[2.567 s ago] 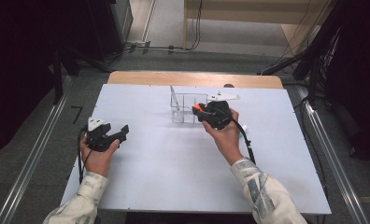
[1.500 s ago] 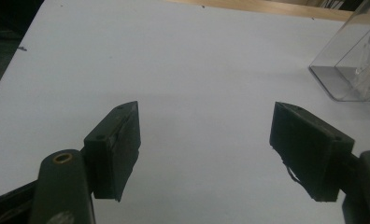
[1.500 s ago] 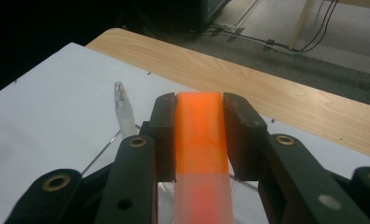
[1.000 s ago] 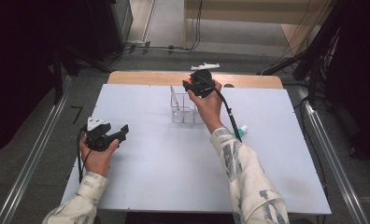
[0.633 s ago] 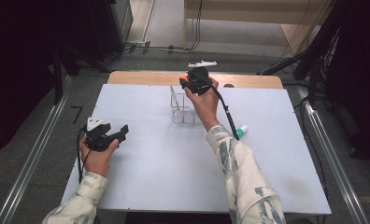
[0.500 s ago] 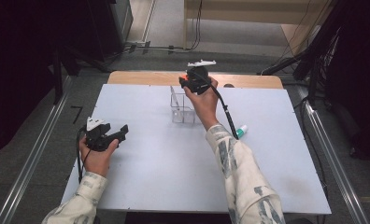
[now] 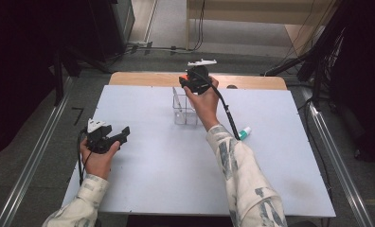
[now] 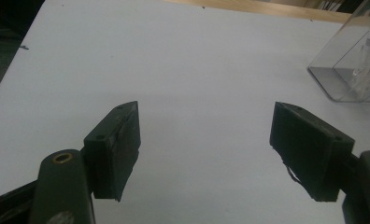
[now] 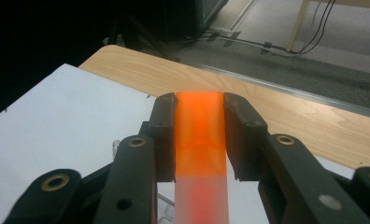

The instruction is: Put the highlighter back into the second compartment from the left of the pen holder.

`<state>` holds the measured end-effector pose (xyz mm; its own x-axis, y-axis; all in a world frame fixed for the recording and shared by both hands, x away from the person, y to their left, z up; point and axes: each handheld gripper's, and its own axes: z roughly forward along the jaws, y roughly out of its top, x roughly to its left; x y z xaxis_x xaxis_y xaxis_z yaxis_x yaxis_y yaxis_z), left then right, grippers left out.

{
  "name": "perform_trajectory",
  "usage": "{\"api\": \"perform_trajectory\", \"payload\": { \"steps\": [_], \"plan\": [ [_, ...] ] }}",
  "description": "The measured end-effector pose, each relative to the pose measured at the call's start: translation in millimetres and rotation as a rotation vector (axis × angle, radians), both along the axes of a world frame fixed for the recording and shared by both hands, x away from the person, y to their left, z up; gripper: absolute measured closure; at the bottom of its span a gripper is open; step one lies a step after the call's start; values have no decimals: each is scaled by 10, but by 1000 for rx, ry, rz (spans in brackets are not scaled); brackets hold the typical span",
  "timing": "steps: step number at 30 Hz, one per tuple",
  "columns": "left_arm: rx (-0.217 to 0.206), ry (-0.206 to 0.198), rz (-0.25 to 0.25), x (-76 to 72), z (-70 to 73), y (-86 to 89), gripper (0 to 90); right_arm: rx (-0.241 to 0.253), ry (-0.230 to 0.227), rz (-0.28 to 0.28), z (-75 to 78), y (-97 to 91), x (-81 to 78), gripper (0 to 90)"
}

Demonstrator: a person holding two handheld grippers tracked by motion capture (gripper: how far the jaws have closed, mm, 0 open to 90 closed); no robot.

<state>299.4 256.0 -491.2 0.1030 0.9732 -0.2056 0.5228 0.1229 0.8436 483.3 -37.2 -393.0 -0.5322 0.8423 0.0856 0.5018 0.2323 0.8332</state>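
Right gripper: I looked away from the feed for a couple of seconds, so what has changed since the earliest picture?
The right gripper, shut on an orange translucent tube, moved from beside the clear plastic organiser box up and away, toward the table's far edge. A small teal-capped white tube is now uncovered on the white tabletop. The left gripper stayed open and in place.

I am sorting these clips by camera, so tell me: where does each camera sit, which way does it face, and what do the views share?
High view: above the person's side, looking forward and down on the table; both forearms enter from below.
Left gripper view: rides the left gripper, open jaws over the table, clear box beyond; shared with the high view.
Right gripper view: rides the right gripper, jaws clamping an orange object, facing the far edge.
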Motion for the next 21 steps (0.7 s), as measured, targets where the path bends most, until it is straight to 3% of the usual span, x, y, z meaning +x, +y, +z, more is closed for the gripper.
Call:
{"api": "perform_trajectory", "payload": {
  "steps": [11,21],
  "plan": [
    [2,1,0,0,-1,1,252,-4,-3,9,-12,11,-60,646],
    [4,-4,-2,-1,1,-11,252,13,-8,9,-73,-127,-196,646]
  ]
}}
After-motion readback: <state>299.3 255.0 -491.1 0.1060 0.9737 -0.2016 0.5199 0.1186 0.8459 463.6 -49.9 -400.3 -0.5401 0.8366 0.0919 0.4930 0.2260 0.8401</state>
